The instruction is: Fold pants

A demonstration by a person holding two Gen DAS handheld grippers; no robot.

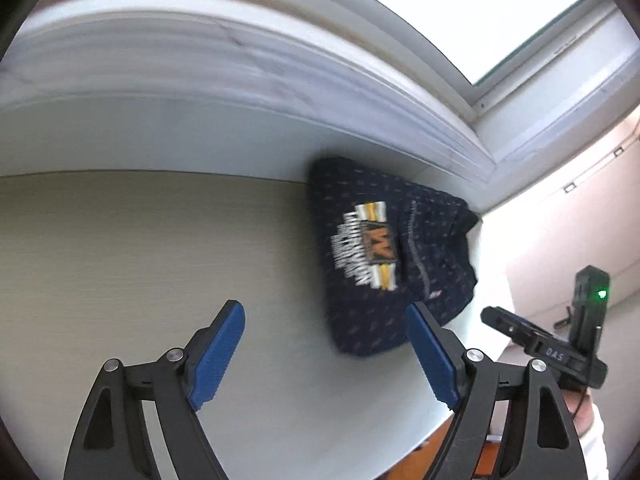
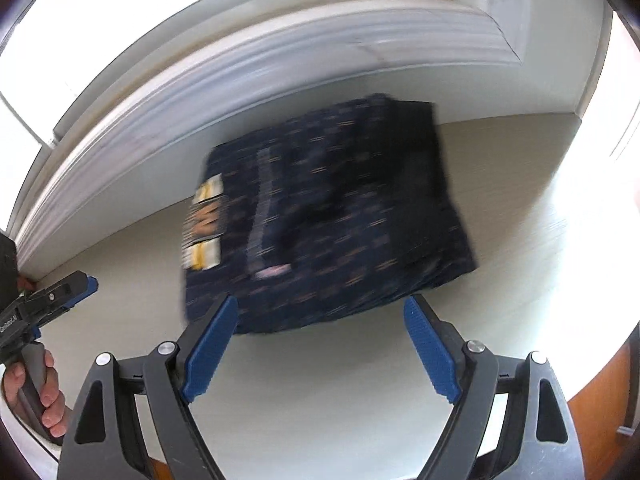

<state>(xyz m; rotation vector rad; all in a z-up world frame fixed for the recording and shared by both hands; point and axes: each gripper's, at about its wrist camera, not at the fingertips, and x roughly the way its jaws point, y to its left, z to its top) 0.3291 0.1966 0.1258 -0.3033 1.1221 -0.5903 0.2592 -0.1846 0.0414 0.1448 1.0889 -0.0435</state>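
Dark navy patterned pants (image 1: 384, 256) with a white and yellow logo lie folded into a compact block on the pale table, near the wall. In the right wrist view the pants (image 2: 332, 220) are blurred and lie just ahead of the fingers. My left gripper (image 1: 324, 320) is open and empty, to the left of the pants and above the table. My right gripper (image 2: 320, 312) is open and empty, its fingertips at the near edge of the pants. The right gripper also shows in the left wrist view (image 1: 548, 344), and the left gripper in the right wrist view (image 2: 60, 292).
The pale table (image 1: 120, 264) runs up to a white moulded window sill (image 1: 240, 68). A window (image 1: 460, 8) is above. The table's front edge drops to an orange-brown floor (image 2: 596, 408). A hand (image 2: 44, 392) holds the left gripper's handle.
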